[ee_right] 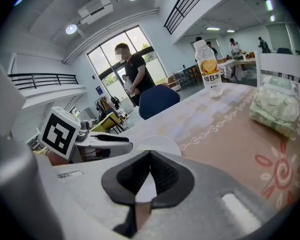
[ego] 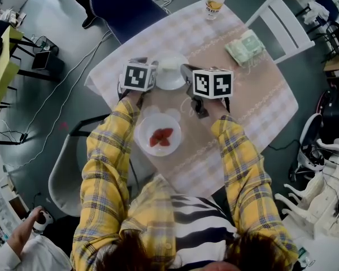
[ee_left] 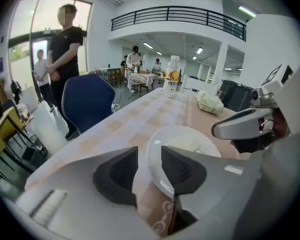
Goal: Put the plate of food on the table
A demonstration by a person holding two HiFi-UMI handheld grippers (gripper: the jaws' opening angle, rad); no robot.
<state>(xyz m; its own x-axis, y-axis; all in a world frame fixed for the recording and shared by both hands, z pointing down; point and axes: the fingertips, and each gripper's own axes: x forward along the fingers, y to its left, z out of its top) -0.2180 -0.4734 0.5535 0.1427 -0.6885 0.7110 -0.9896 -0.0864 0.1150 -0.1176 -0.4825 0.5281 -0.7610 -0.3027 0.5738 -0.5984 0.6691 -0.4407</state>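
The left claw [ee_left: 149, 156] stood spread around the rim of the white plate [ee_left: 190, 136], the right claw [ee_right: 150, 156] pinched it, and only the head view showed the food plate [ego: 158, 135] on the surface [ego: 260, 95] nearby.

Take the table [ego: 254, 106] as a dial with twelve farthest from the person. The plate of food [ego: 160, 135] lies at seven by the near edge, the far plate [ego: 170, 72] at ten, the packet [ego: 246, 47] at two and the bottle [ego: 215, 0] at twelve. The left gripper [ee_left: 149, 156] sits at the far plate's nine o'clock and the right gripper [ee_right: 150, 156] at its three, each with its jaws around the rim. Off the table, one chair [ego: 124, 4] stands at eleven and another chair [ego: 282, 21] at two, behind the packet.
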